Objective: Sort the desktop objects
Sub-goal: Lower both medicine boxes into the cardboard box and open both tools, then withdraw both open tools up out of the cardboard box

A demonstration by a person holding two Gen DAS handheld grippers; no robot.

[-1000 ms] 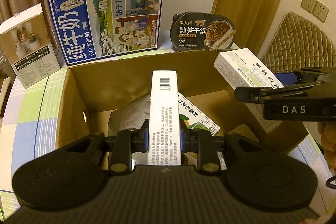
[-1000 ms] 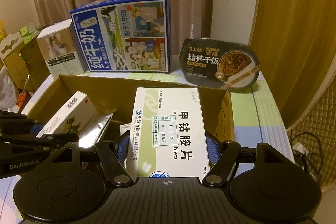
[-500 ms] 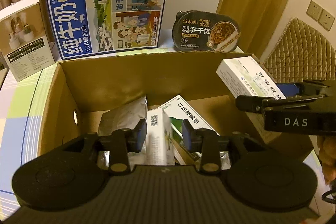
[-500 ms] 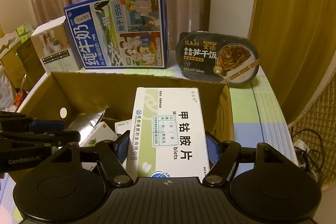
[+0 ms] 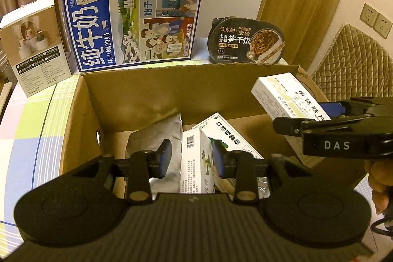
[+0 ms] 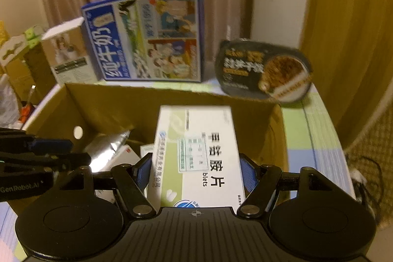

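An open cardboard carton (image 5: 172, 70) lies under both grippers. My left gripper (image 5: 190, 158) stands open over it. Below its jaws a narrow white box with a barcode (image 5: 194, 163) lies loose in the carton, leaning on a white-green spray box (image 5: 228, 136) beside a silver pouch (image 5: 152, 134). My right gripper (image 6: 195, 173) holds a flat white tablet box (image 6: 196, 151) over the carton's right side (image 6: 277, 119). Its jaws are opening, but the pads still touch the box. From the left wrist that tablet box (image 5: 287, 97) hangs in the air in the right gripper (image 5: 319, 119).
Behind the carton stand a big blue milk case (image 5: 132, 16), a black instant-rice bowl (image 5: 245, 41) and a white-brown box (image 5: 36, 41). A checked cloth (image 5: 29, 129) covers the table. A quilted chair back (image 5: 356, 58) is at the right.
The left gripper let go of the narrow barcode box, which dropped from upright between the jaws down into the carton. The right gripper kept the tablet box in place.
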